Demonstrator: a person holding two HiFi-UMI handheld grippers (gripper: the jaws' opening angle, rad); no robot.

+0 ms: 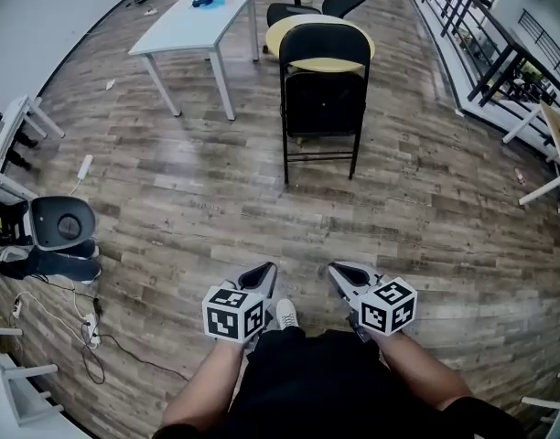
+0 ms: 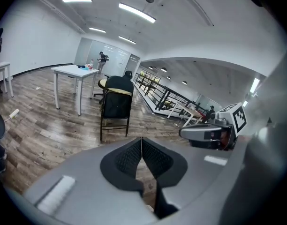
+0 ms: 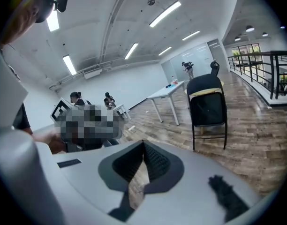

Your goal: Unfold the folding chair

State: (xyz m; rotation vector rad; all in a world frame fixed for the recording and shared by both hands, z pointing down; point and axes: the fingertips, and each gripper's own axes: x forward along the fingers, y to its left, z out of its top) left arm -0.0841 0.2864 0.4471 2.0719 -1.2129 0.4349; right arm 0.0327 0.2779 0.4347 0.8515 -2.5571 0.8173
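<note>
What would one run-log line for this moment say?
phase: pre-grasp | folding chair: folded, upright on floor | left gripper: jaws shut, empty | right gripper: jaws shut, empty | contact: none

open floor (image 1: 262, 218) runs to the folding chair (image 1: 323, 99), table (image 1: 193, 26) beside.

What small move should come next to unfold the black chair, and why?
Probably walk forward toward the folding chair. It stands folded and upright, well ahead on the floor, and both the left gripper and the right gripper are shut, empty and far from it.
</note>
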